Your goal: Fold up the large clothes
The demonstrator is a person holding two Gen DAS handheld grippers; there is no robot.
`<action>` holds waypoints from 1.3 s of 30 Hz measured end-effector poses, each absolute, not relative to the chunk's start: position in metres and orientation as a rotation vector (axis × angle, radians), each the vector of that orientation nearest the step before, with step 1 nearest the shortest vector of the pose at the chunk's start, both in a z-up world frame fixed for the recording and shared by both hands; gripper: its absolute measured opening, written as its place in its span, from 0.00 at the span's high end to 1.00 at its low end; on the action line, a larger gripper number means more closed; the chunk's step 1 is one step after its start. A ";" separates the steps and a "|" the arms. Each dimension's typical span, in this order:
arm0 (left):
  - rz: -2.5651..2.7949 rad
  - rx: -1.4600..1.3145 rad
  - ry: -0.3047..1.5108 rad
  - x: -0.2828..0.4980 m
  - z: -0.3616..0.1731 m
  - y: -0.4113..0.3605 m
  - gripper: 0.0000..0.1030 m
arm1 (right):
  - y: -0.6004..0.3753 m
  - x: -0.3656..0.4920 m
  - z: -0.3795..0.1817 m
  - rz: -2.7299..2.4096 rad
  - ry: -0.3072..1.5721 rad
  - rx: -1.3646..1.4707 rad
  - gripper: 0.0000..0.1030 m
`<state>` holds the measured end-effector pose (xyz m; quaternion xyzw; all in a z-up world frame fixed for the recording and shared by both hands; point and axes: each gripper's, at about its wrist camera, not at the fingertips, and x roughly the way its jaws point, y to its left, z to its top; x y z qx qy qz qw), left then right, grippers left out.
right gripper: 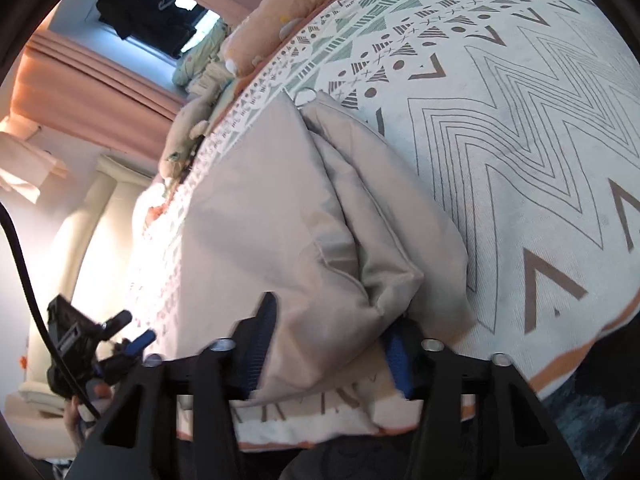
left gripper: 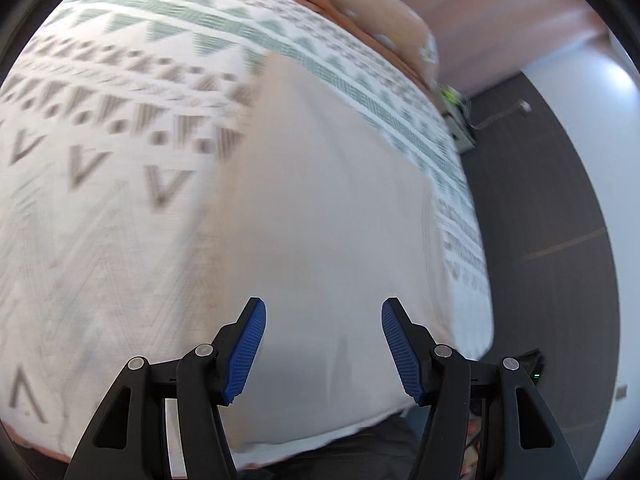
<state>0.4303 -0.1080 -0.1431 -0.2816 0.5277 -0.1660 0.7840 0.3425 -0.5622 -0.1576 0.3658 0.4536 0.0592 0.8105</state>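
Observation:
A large beige garment (left gripper: 328, 184) lies flat on the patterned bedspread (left gripper: 120, 152). My left gripper (left gripper: 324, 304) hovers over its near part, jaws open, with nothing between the blue pads (left gripper: 246, 352). In the right wrist view the same garment (right gripper: 256, 216) shows a bunched fold along its right side. Its near edge fills the gap between the fingers of my right gripper (right gripper: 330, 344), which is shut on the cloth. A hand holds the left gripper (right gripper: 136, 326) at the bed's left edge, clear of the garment.
The bedspread (right gripper: 520, 140) covers the whole bed. An orange pillow (right gripper: 280, 8) and a plush toy (right gripper: 188, 132) lie at the far end. Dark floor (left gripper: 540, 200) runs along the bed's right edge. Pink curtains (right gripper: 88, 80) hang beyond.

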 end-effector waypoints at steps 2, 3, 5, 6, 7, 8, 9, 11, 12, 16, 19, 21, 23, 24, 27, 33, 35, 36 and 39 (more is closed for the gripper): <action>-0.297 -0.618 1.152 0.430 -0.153 -0.096 0.40 | -0.562 0.346 -0.159 0.110 0.977 0.773 0.82; -0.279 -0.637 1.158 0.428 -0.159 -0.090 0.40 | -0.562 0.345 -0.158 0.110 0.967 0.783 0.84; -0.272 -0.661 1.172 0.426 -0.168 -0.085 0.40 | -0.561 0.345 -0.153 0.110 0.944 0.765 0.86; -0.264 -0.662 1.180 0.425 -0.173 -0.083 0.40 | -0.559 0.345 -0.148 0.114 0.929 0.747 0.87; -0.258 -0.662 1.187 0.424 -0.177 -0.080 0.40 | -0.557 0.345 -0.141 0.121 0.910 0.732 0.87; -0.258 -0.665 1.193 0.421 -0.180 -0.079 0.40 | -0.556 0.345 -0.136 0.128 0.896 0.722 0.88; -0.263 -0.674 1.200 0.418 -0.184 -0.076 0.40 | -0.556 0.345 -0.131 0.134 0.884 0.716 0.88; -0.282 -0.697 1.218 0.417 -0.191 -0.078 0.40 | -0.556 0.345 -0.119 0.147 0.857 0.708 0.89; -0.291 -0.701 1.225 0.417 -0.194 -0.080 0.40 | -0.556 0.345 -0.114 0.150 0.847 0.704 0.89; -0.348 -0.738 1.246 0.419 -0.201 -0.091 0.40 | -0.561 0.343 -0.098 0.159 0.809 0.691 0.89; -0.410 -0.792 1.244 0.419 -0.201 -0.095 0.40 | -0.569 0.341 -0.097 0.151 0.797 0.701 0.90; -0.442 -0.821 1.236 0.420 -0.199 -0.098 0.40 | -0.576 0.336 -0.100 0.135 0.786 0.728 0.90; -0.465 -0.818 1.229 0.420 -0.194 -0.103 0.40 | -0.584 0.330 -0.104 0.119 0.773 0.744 0.90; -0.474 -0.815 1.227 0.421 -0.191 -0.105 0.40 | -0.588 0.328 -0.107 0.111 0.770 0.754 0.90; -0.511 -0.807 1.208 0.425 -0.183 -0.111 0.40 | -0.602 0.322 -0.122 0.080 0.776 0.795 0.91; -0.486 -0.738 1.206 0.432 -0.181 -0.120 0.40 | -0.618 0.309 -0.154 0.033 0.804 0.857 0.91; -0.473 -0.730 1.213 0.434 -0.184 -0.120 0.40 | -0.620 0.305 -0.160 0.027 0.802 0.873 0.91; -0.468 -0.723 1.216 0.435 -0.185 -0.121 0.40 | -0.620 0.304 -0.163 0.025 0.804 0.877 0.91; -0.441 -0.683 1.231 0.439 -0.188 -0.126 0.40 | -0.617 0.305 -0.168 0.027 0.822 0.875 0.91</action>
